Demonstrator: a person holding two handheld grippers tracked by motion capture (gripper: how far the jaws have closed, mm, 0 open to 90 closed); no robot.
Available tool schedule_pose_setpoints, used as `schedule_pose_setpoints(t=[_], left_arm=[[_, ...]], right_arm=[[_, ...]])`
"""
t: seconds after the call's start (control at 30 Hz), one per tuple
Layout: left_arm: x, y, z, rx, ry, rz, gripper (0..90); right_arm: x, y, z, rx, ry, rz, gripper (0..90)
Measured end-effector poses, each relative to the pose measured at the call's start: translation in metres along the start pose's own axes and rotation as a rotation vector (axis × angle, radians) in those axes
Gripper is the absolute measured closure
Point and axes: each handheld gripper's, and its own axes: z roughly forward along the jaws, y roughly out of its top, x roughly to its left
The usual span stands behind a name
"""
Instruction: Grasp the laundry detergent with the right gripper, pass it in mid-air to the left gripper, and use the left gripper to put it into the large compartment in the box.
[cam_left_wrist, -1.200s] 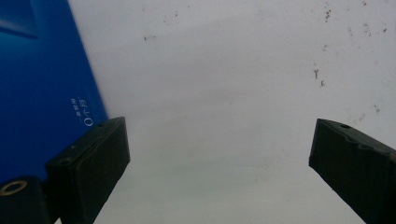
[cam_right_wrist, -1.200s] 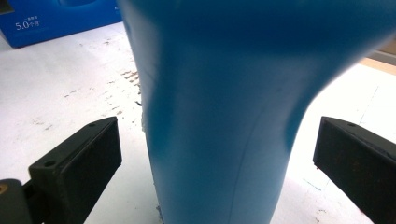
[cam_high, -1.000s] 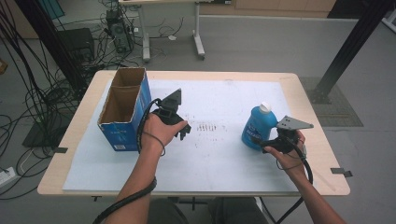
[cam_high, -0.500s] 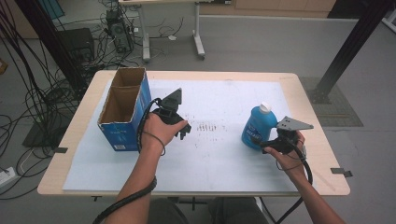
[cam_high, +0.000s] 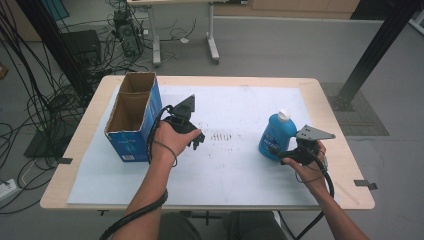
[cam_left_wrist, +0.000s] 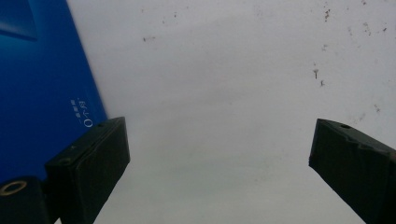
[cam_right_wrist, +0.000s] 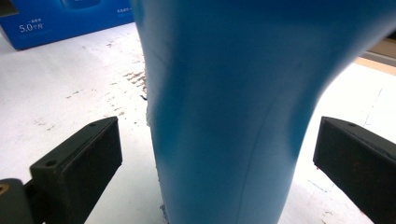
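Nothing moved since before, right tongs (cam_right_wrist: 217, 158) spread around blue bottle (cam_right_wrist: 233, 93), left tongs (cam_left_wrist: 219, 154) released.

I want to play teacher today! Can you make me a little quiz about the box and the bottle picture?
1. True or false: the blue bottle stands upright.
2. Which gripper has the bottle between its jaws? A) left gripper B) right gripper
3. Fill in: the open cardboard box is ____ outside.

Key: 1 true; 2 B, its jaws wide apart, not touching; 3 blue.
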Motion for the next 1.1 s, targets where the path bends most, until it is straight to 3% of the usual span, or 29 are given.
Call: schedule_pose_setpoints(t=[0.47,1.1], left_arm=[[0.000,-0.001,0.001,-0.002,-0.004,-0.004,5.5],[-0.002,0.000,-0.001,-0.007,-0.012,0.002,5.6]], right_arm=[[0.000,-0.002,0.004,0.004,0.006,0.001,6.0],[0.000,-0.007,0.010,-0.010,0.036,-0.024,34.0]])
